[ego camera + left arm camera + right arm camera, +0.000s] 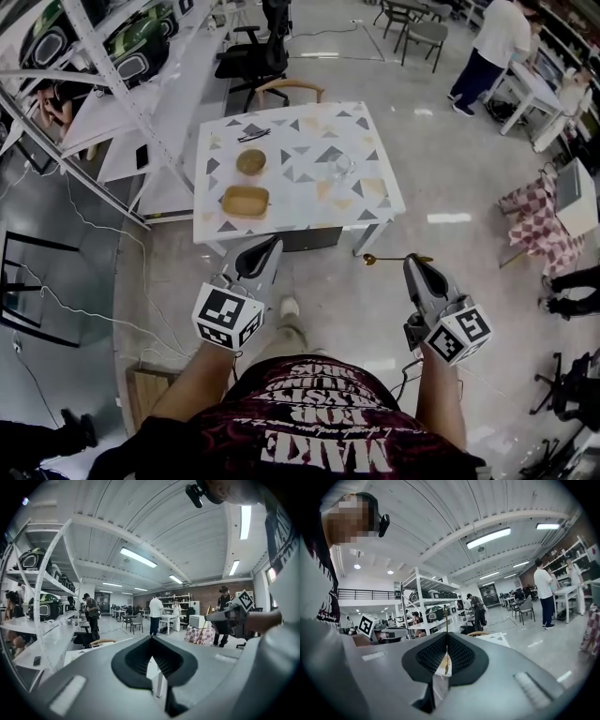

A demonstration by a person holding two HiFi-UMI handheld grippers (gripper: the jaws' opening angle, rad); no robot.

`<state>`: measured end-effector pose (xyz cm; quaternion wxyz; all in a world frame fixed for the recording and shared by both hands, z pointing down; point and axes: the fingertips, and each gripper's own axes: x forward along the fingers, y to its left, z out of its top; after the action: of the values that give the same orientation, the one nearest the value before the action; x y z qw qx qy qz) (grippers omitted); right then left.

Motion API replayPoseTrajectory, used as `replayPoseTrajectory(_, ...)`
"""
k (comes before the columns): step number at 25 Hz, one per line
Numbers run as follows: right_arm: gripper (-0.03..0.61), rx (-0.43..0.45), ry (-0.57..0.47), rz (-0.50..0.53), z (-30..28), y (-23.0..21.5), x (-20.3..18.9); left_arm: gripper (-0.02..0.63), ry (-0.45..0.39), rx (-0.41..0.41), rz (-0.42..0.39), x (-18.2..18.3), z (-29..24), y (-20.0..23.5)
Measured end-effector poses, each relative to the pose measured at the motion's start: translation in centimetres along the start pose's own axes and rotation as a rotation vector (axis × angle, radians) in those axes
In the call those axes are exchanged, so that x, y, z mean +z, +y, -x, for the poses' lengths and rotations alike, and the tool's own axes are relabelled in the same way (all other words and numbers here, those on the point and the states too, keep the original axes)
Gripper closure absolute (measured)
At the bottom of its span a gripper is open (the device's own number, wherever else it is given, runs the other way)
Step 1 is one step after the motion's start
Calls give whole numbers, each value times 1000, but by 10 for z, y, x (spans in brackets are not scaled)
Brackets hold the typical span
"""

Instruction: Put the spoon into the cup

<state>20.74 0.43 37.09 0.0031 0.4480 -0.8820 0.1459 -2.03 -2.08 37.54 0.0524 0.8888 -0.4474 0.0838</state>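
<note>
A slim gold spoon (386,258) sticks out sideways, bowl to the left, from my right gripper (411,261), which is shut on its handle. In the right gripper view the spoon (446,665) shows as a thin line pinched between the dark pads. The clear glass cup (341,166) stands on the patterned white table (375,202), well ahead of both grippers. My left gripper (276,243) hovers before the table's near edge; its jaws meet at the tip with nothing between them. The cup is not visible in either gripper view.
On the table are a round wooden bowl (250,161), a wooden tray (246,201) and a dark utensil (253,136). A wooden chair (286,90) stands behind it. Metal shelving (112,75) runs along the left. A person (487,47) stands far right, by a checkered cloth (530,220).
</note>
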Motion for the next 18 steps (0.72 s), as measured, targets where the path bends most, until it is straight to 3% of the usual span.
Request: replayPoseTrajectory(18,546,-19,22,-28,-74,-42,11,614,43,-46,20,-1,-72,49)
